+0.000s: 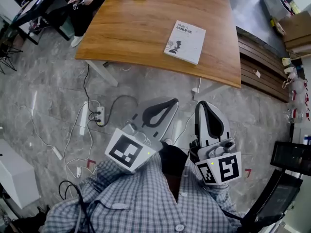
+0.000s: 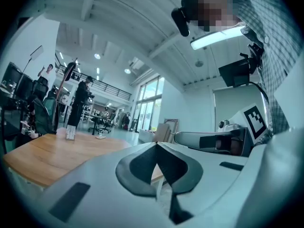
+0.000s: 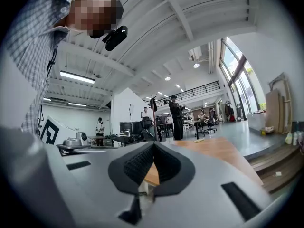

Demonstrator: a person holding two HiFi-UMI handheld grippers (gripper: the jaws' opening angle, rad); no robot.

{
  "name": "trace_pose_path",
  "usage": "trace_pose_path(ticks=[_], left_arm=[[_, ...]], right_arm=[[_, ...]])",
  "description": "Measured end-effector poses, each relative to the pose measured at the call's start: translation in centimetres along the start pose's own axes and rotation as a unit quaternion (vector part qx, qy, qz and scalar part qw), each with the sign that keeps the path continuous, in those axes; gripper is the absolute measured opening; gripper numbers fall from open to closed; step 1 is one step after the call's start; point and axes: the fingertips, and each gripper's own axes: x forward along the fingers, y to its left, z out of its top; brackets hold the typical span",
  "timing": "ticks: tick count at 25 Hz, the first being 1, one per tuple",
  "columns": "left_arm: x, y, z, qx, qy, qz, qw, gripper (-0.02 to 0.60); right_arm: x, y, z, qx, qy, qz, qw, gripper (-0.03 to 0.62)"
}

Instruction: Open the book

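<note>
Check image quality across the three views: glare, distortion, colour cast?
Head view: even light, sharp; book and wooden table clear, edges bend slightly. Left gripper view: heavy fisheye, teal cast, dark corners, ceiling lamp glares. Right gripper view: same fisheye, windows very bright, dark corners.

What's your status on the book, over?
Left gripper shut, empty; right gripper shut, empty. Book closed, flat on wooden table, untouched. Nothing lying on it.
</note>
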Motion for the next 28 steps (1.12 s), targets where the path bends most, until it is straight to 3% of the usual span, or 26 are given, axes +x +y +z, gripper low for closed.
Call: trace_pose_path(ticks=[28], left_arm=[[-3.4, 2.5, 0.9, 0.004, 0.000, -0.013, 0.9999, 0.005]], right_arm=[[2.2, 3.8, 0.2, 0.002, -0.005, -0.007, 1.000, 0.021]])
